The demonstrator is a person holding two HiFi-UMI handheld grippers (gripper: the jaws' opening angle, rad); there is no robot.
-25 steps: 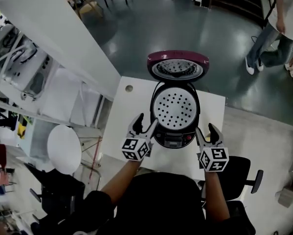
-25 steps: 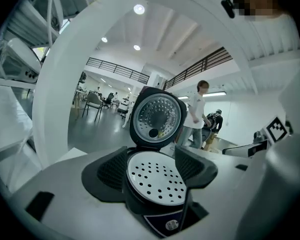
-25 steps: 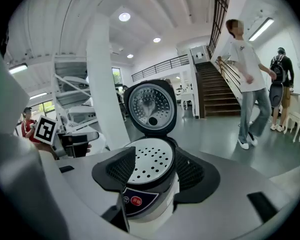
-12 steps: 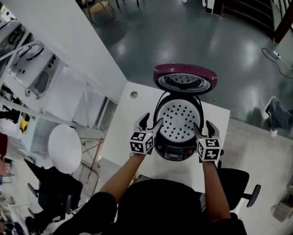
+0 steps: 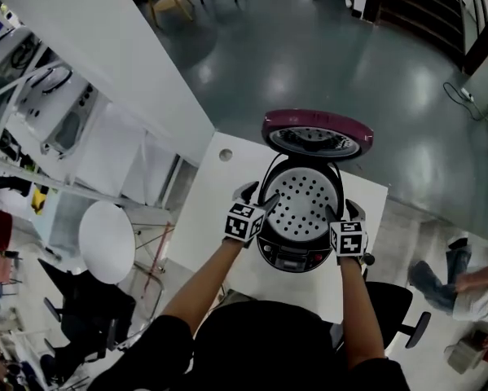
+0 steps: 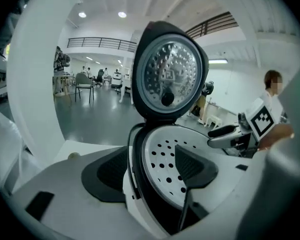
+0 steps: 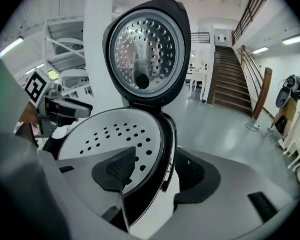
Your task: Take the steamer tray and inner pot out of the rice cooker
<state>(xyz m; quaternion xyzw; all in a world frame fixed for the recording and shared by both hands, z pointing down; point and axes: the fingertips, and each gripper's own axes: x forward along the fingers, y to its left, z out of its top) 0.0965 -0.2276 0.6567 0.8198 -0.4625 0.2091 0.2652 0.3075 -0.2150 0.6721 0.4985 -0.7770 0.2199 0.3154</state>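
White plastic, round and pierced with dark holes, the steamer tray [image 5: 302, 202] sits level in the mouth of the black-and-white rice cooker [image 5: 296, 256]. The cooker's magenta-topped lid [image 5: 317, 132] stands open at the far side. The inner pot lies under the tray and cannot be seen.

The left gripper [image 5: 258, 197] is at the tray's left edge and the right gripper [image 5: 343, 212] at its right edge, both about equally near. In the left gripper view the jaws stand wide apart and straddle the cooker's rim, one pad above the tray, the other outside the cooker's wall, holding nothing. The right gripper view shows the mirror of this, jaws just as wide and empty. Whether the inner pads touch the tray I cannot tell.

The tray's edge thus lies between each pair of jaws. Being round, it has no long axis, so the lift probably calls for closing on opposite edges and rising straight up.

The cooker stands on a white desk [image 5: 209, 208], towards its near side.
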